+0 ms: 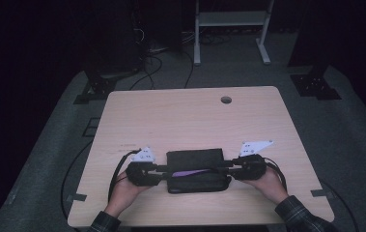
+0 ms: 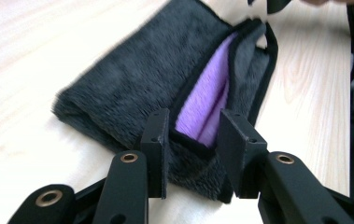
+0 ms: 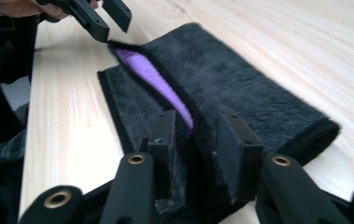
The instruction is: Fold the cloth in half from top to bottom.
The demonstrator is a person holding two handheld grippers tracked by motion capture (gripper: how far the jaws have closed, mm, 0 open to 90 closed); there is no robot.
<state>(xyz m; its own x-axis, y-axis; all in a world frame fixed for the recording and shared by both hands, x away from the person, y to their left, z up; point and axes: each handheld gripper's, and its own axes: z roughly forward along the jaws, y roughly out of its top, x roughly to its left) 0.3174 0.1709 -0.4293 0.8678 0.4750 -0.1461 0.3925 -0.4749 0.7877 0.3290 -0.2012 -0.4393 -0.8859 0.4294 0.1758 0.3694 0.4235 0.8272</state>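
Towel folding, both grippers letting go at the ends.
Left gripper (image 1: 160,168) is sitting at the left end of the one dark towel (image 1: 193,159), jaws apart, pads off the cloth, purple lining (image 2: 208,95) between them. Towel is lying folded near the front edge of the table (image 1: 190,116), which has one round hole (image 1: 226,100). Right gripper (image 1: 229,167) at the right end is likewise released, gripping nothing. To do it well: probably pull both straight out sideways, level, without dragging the fold open. Count: two grippers, one towel, one table.
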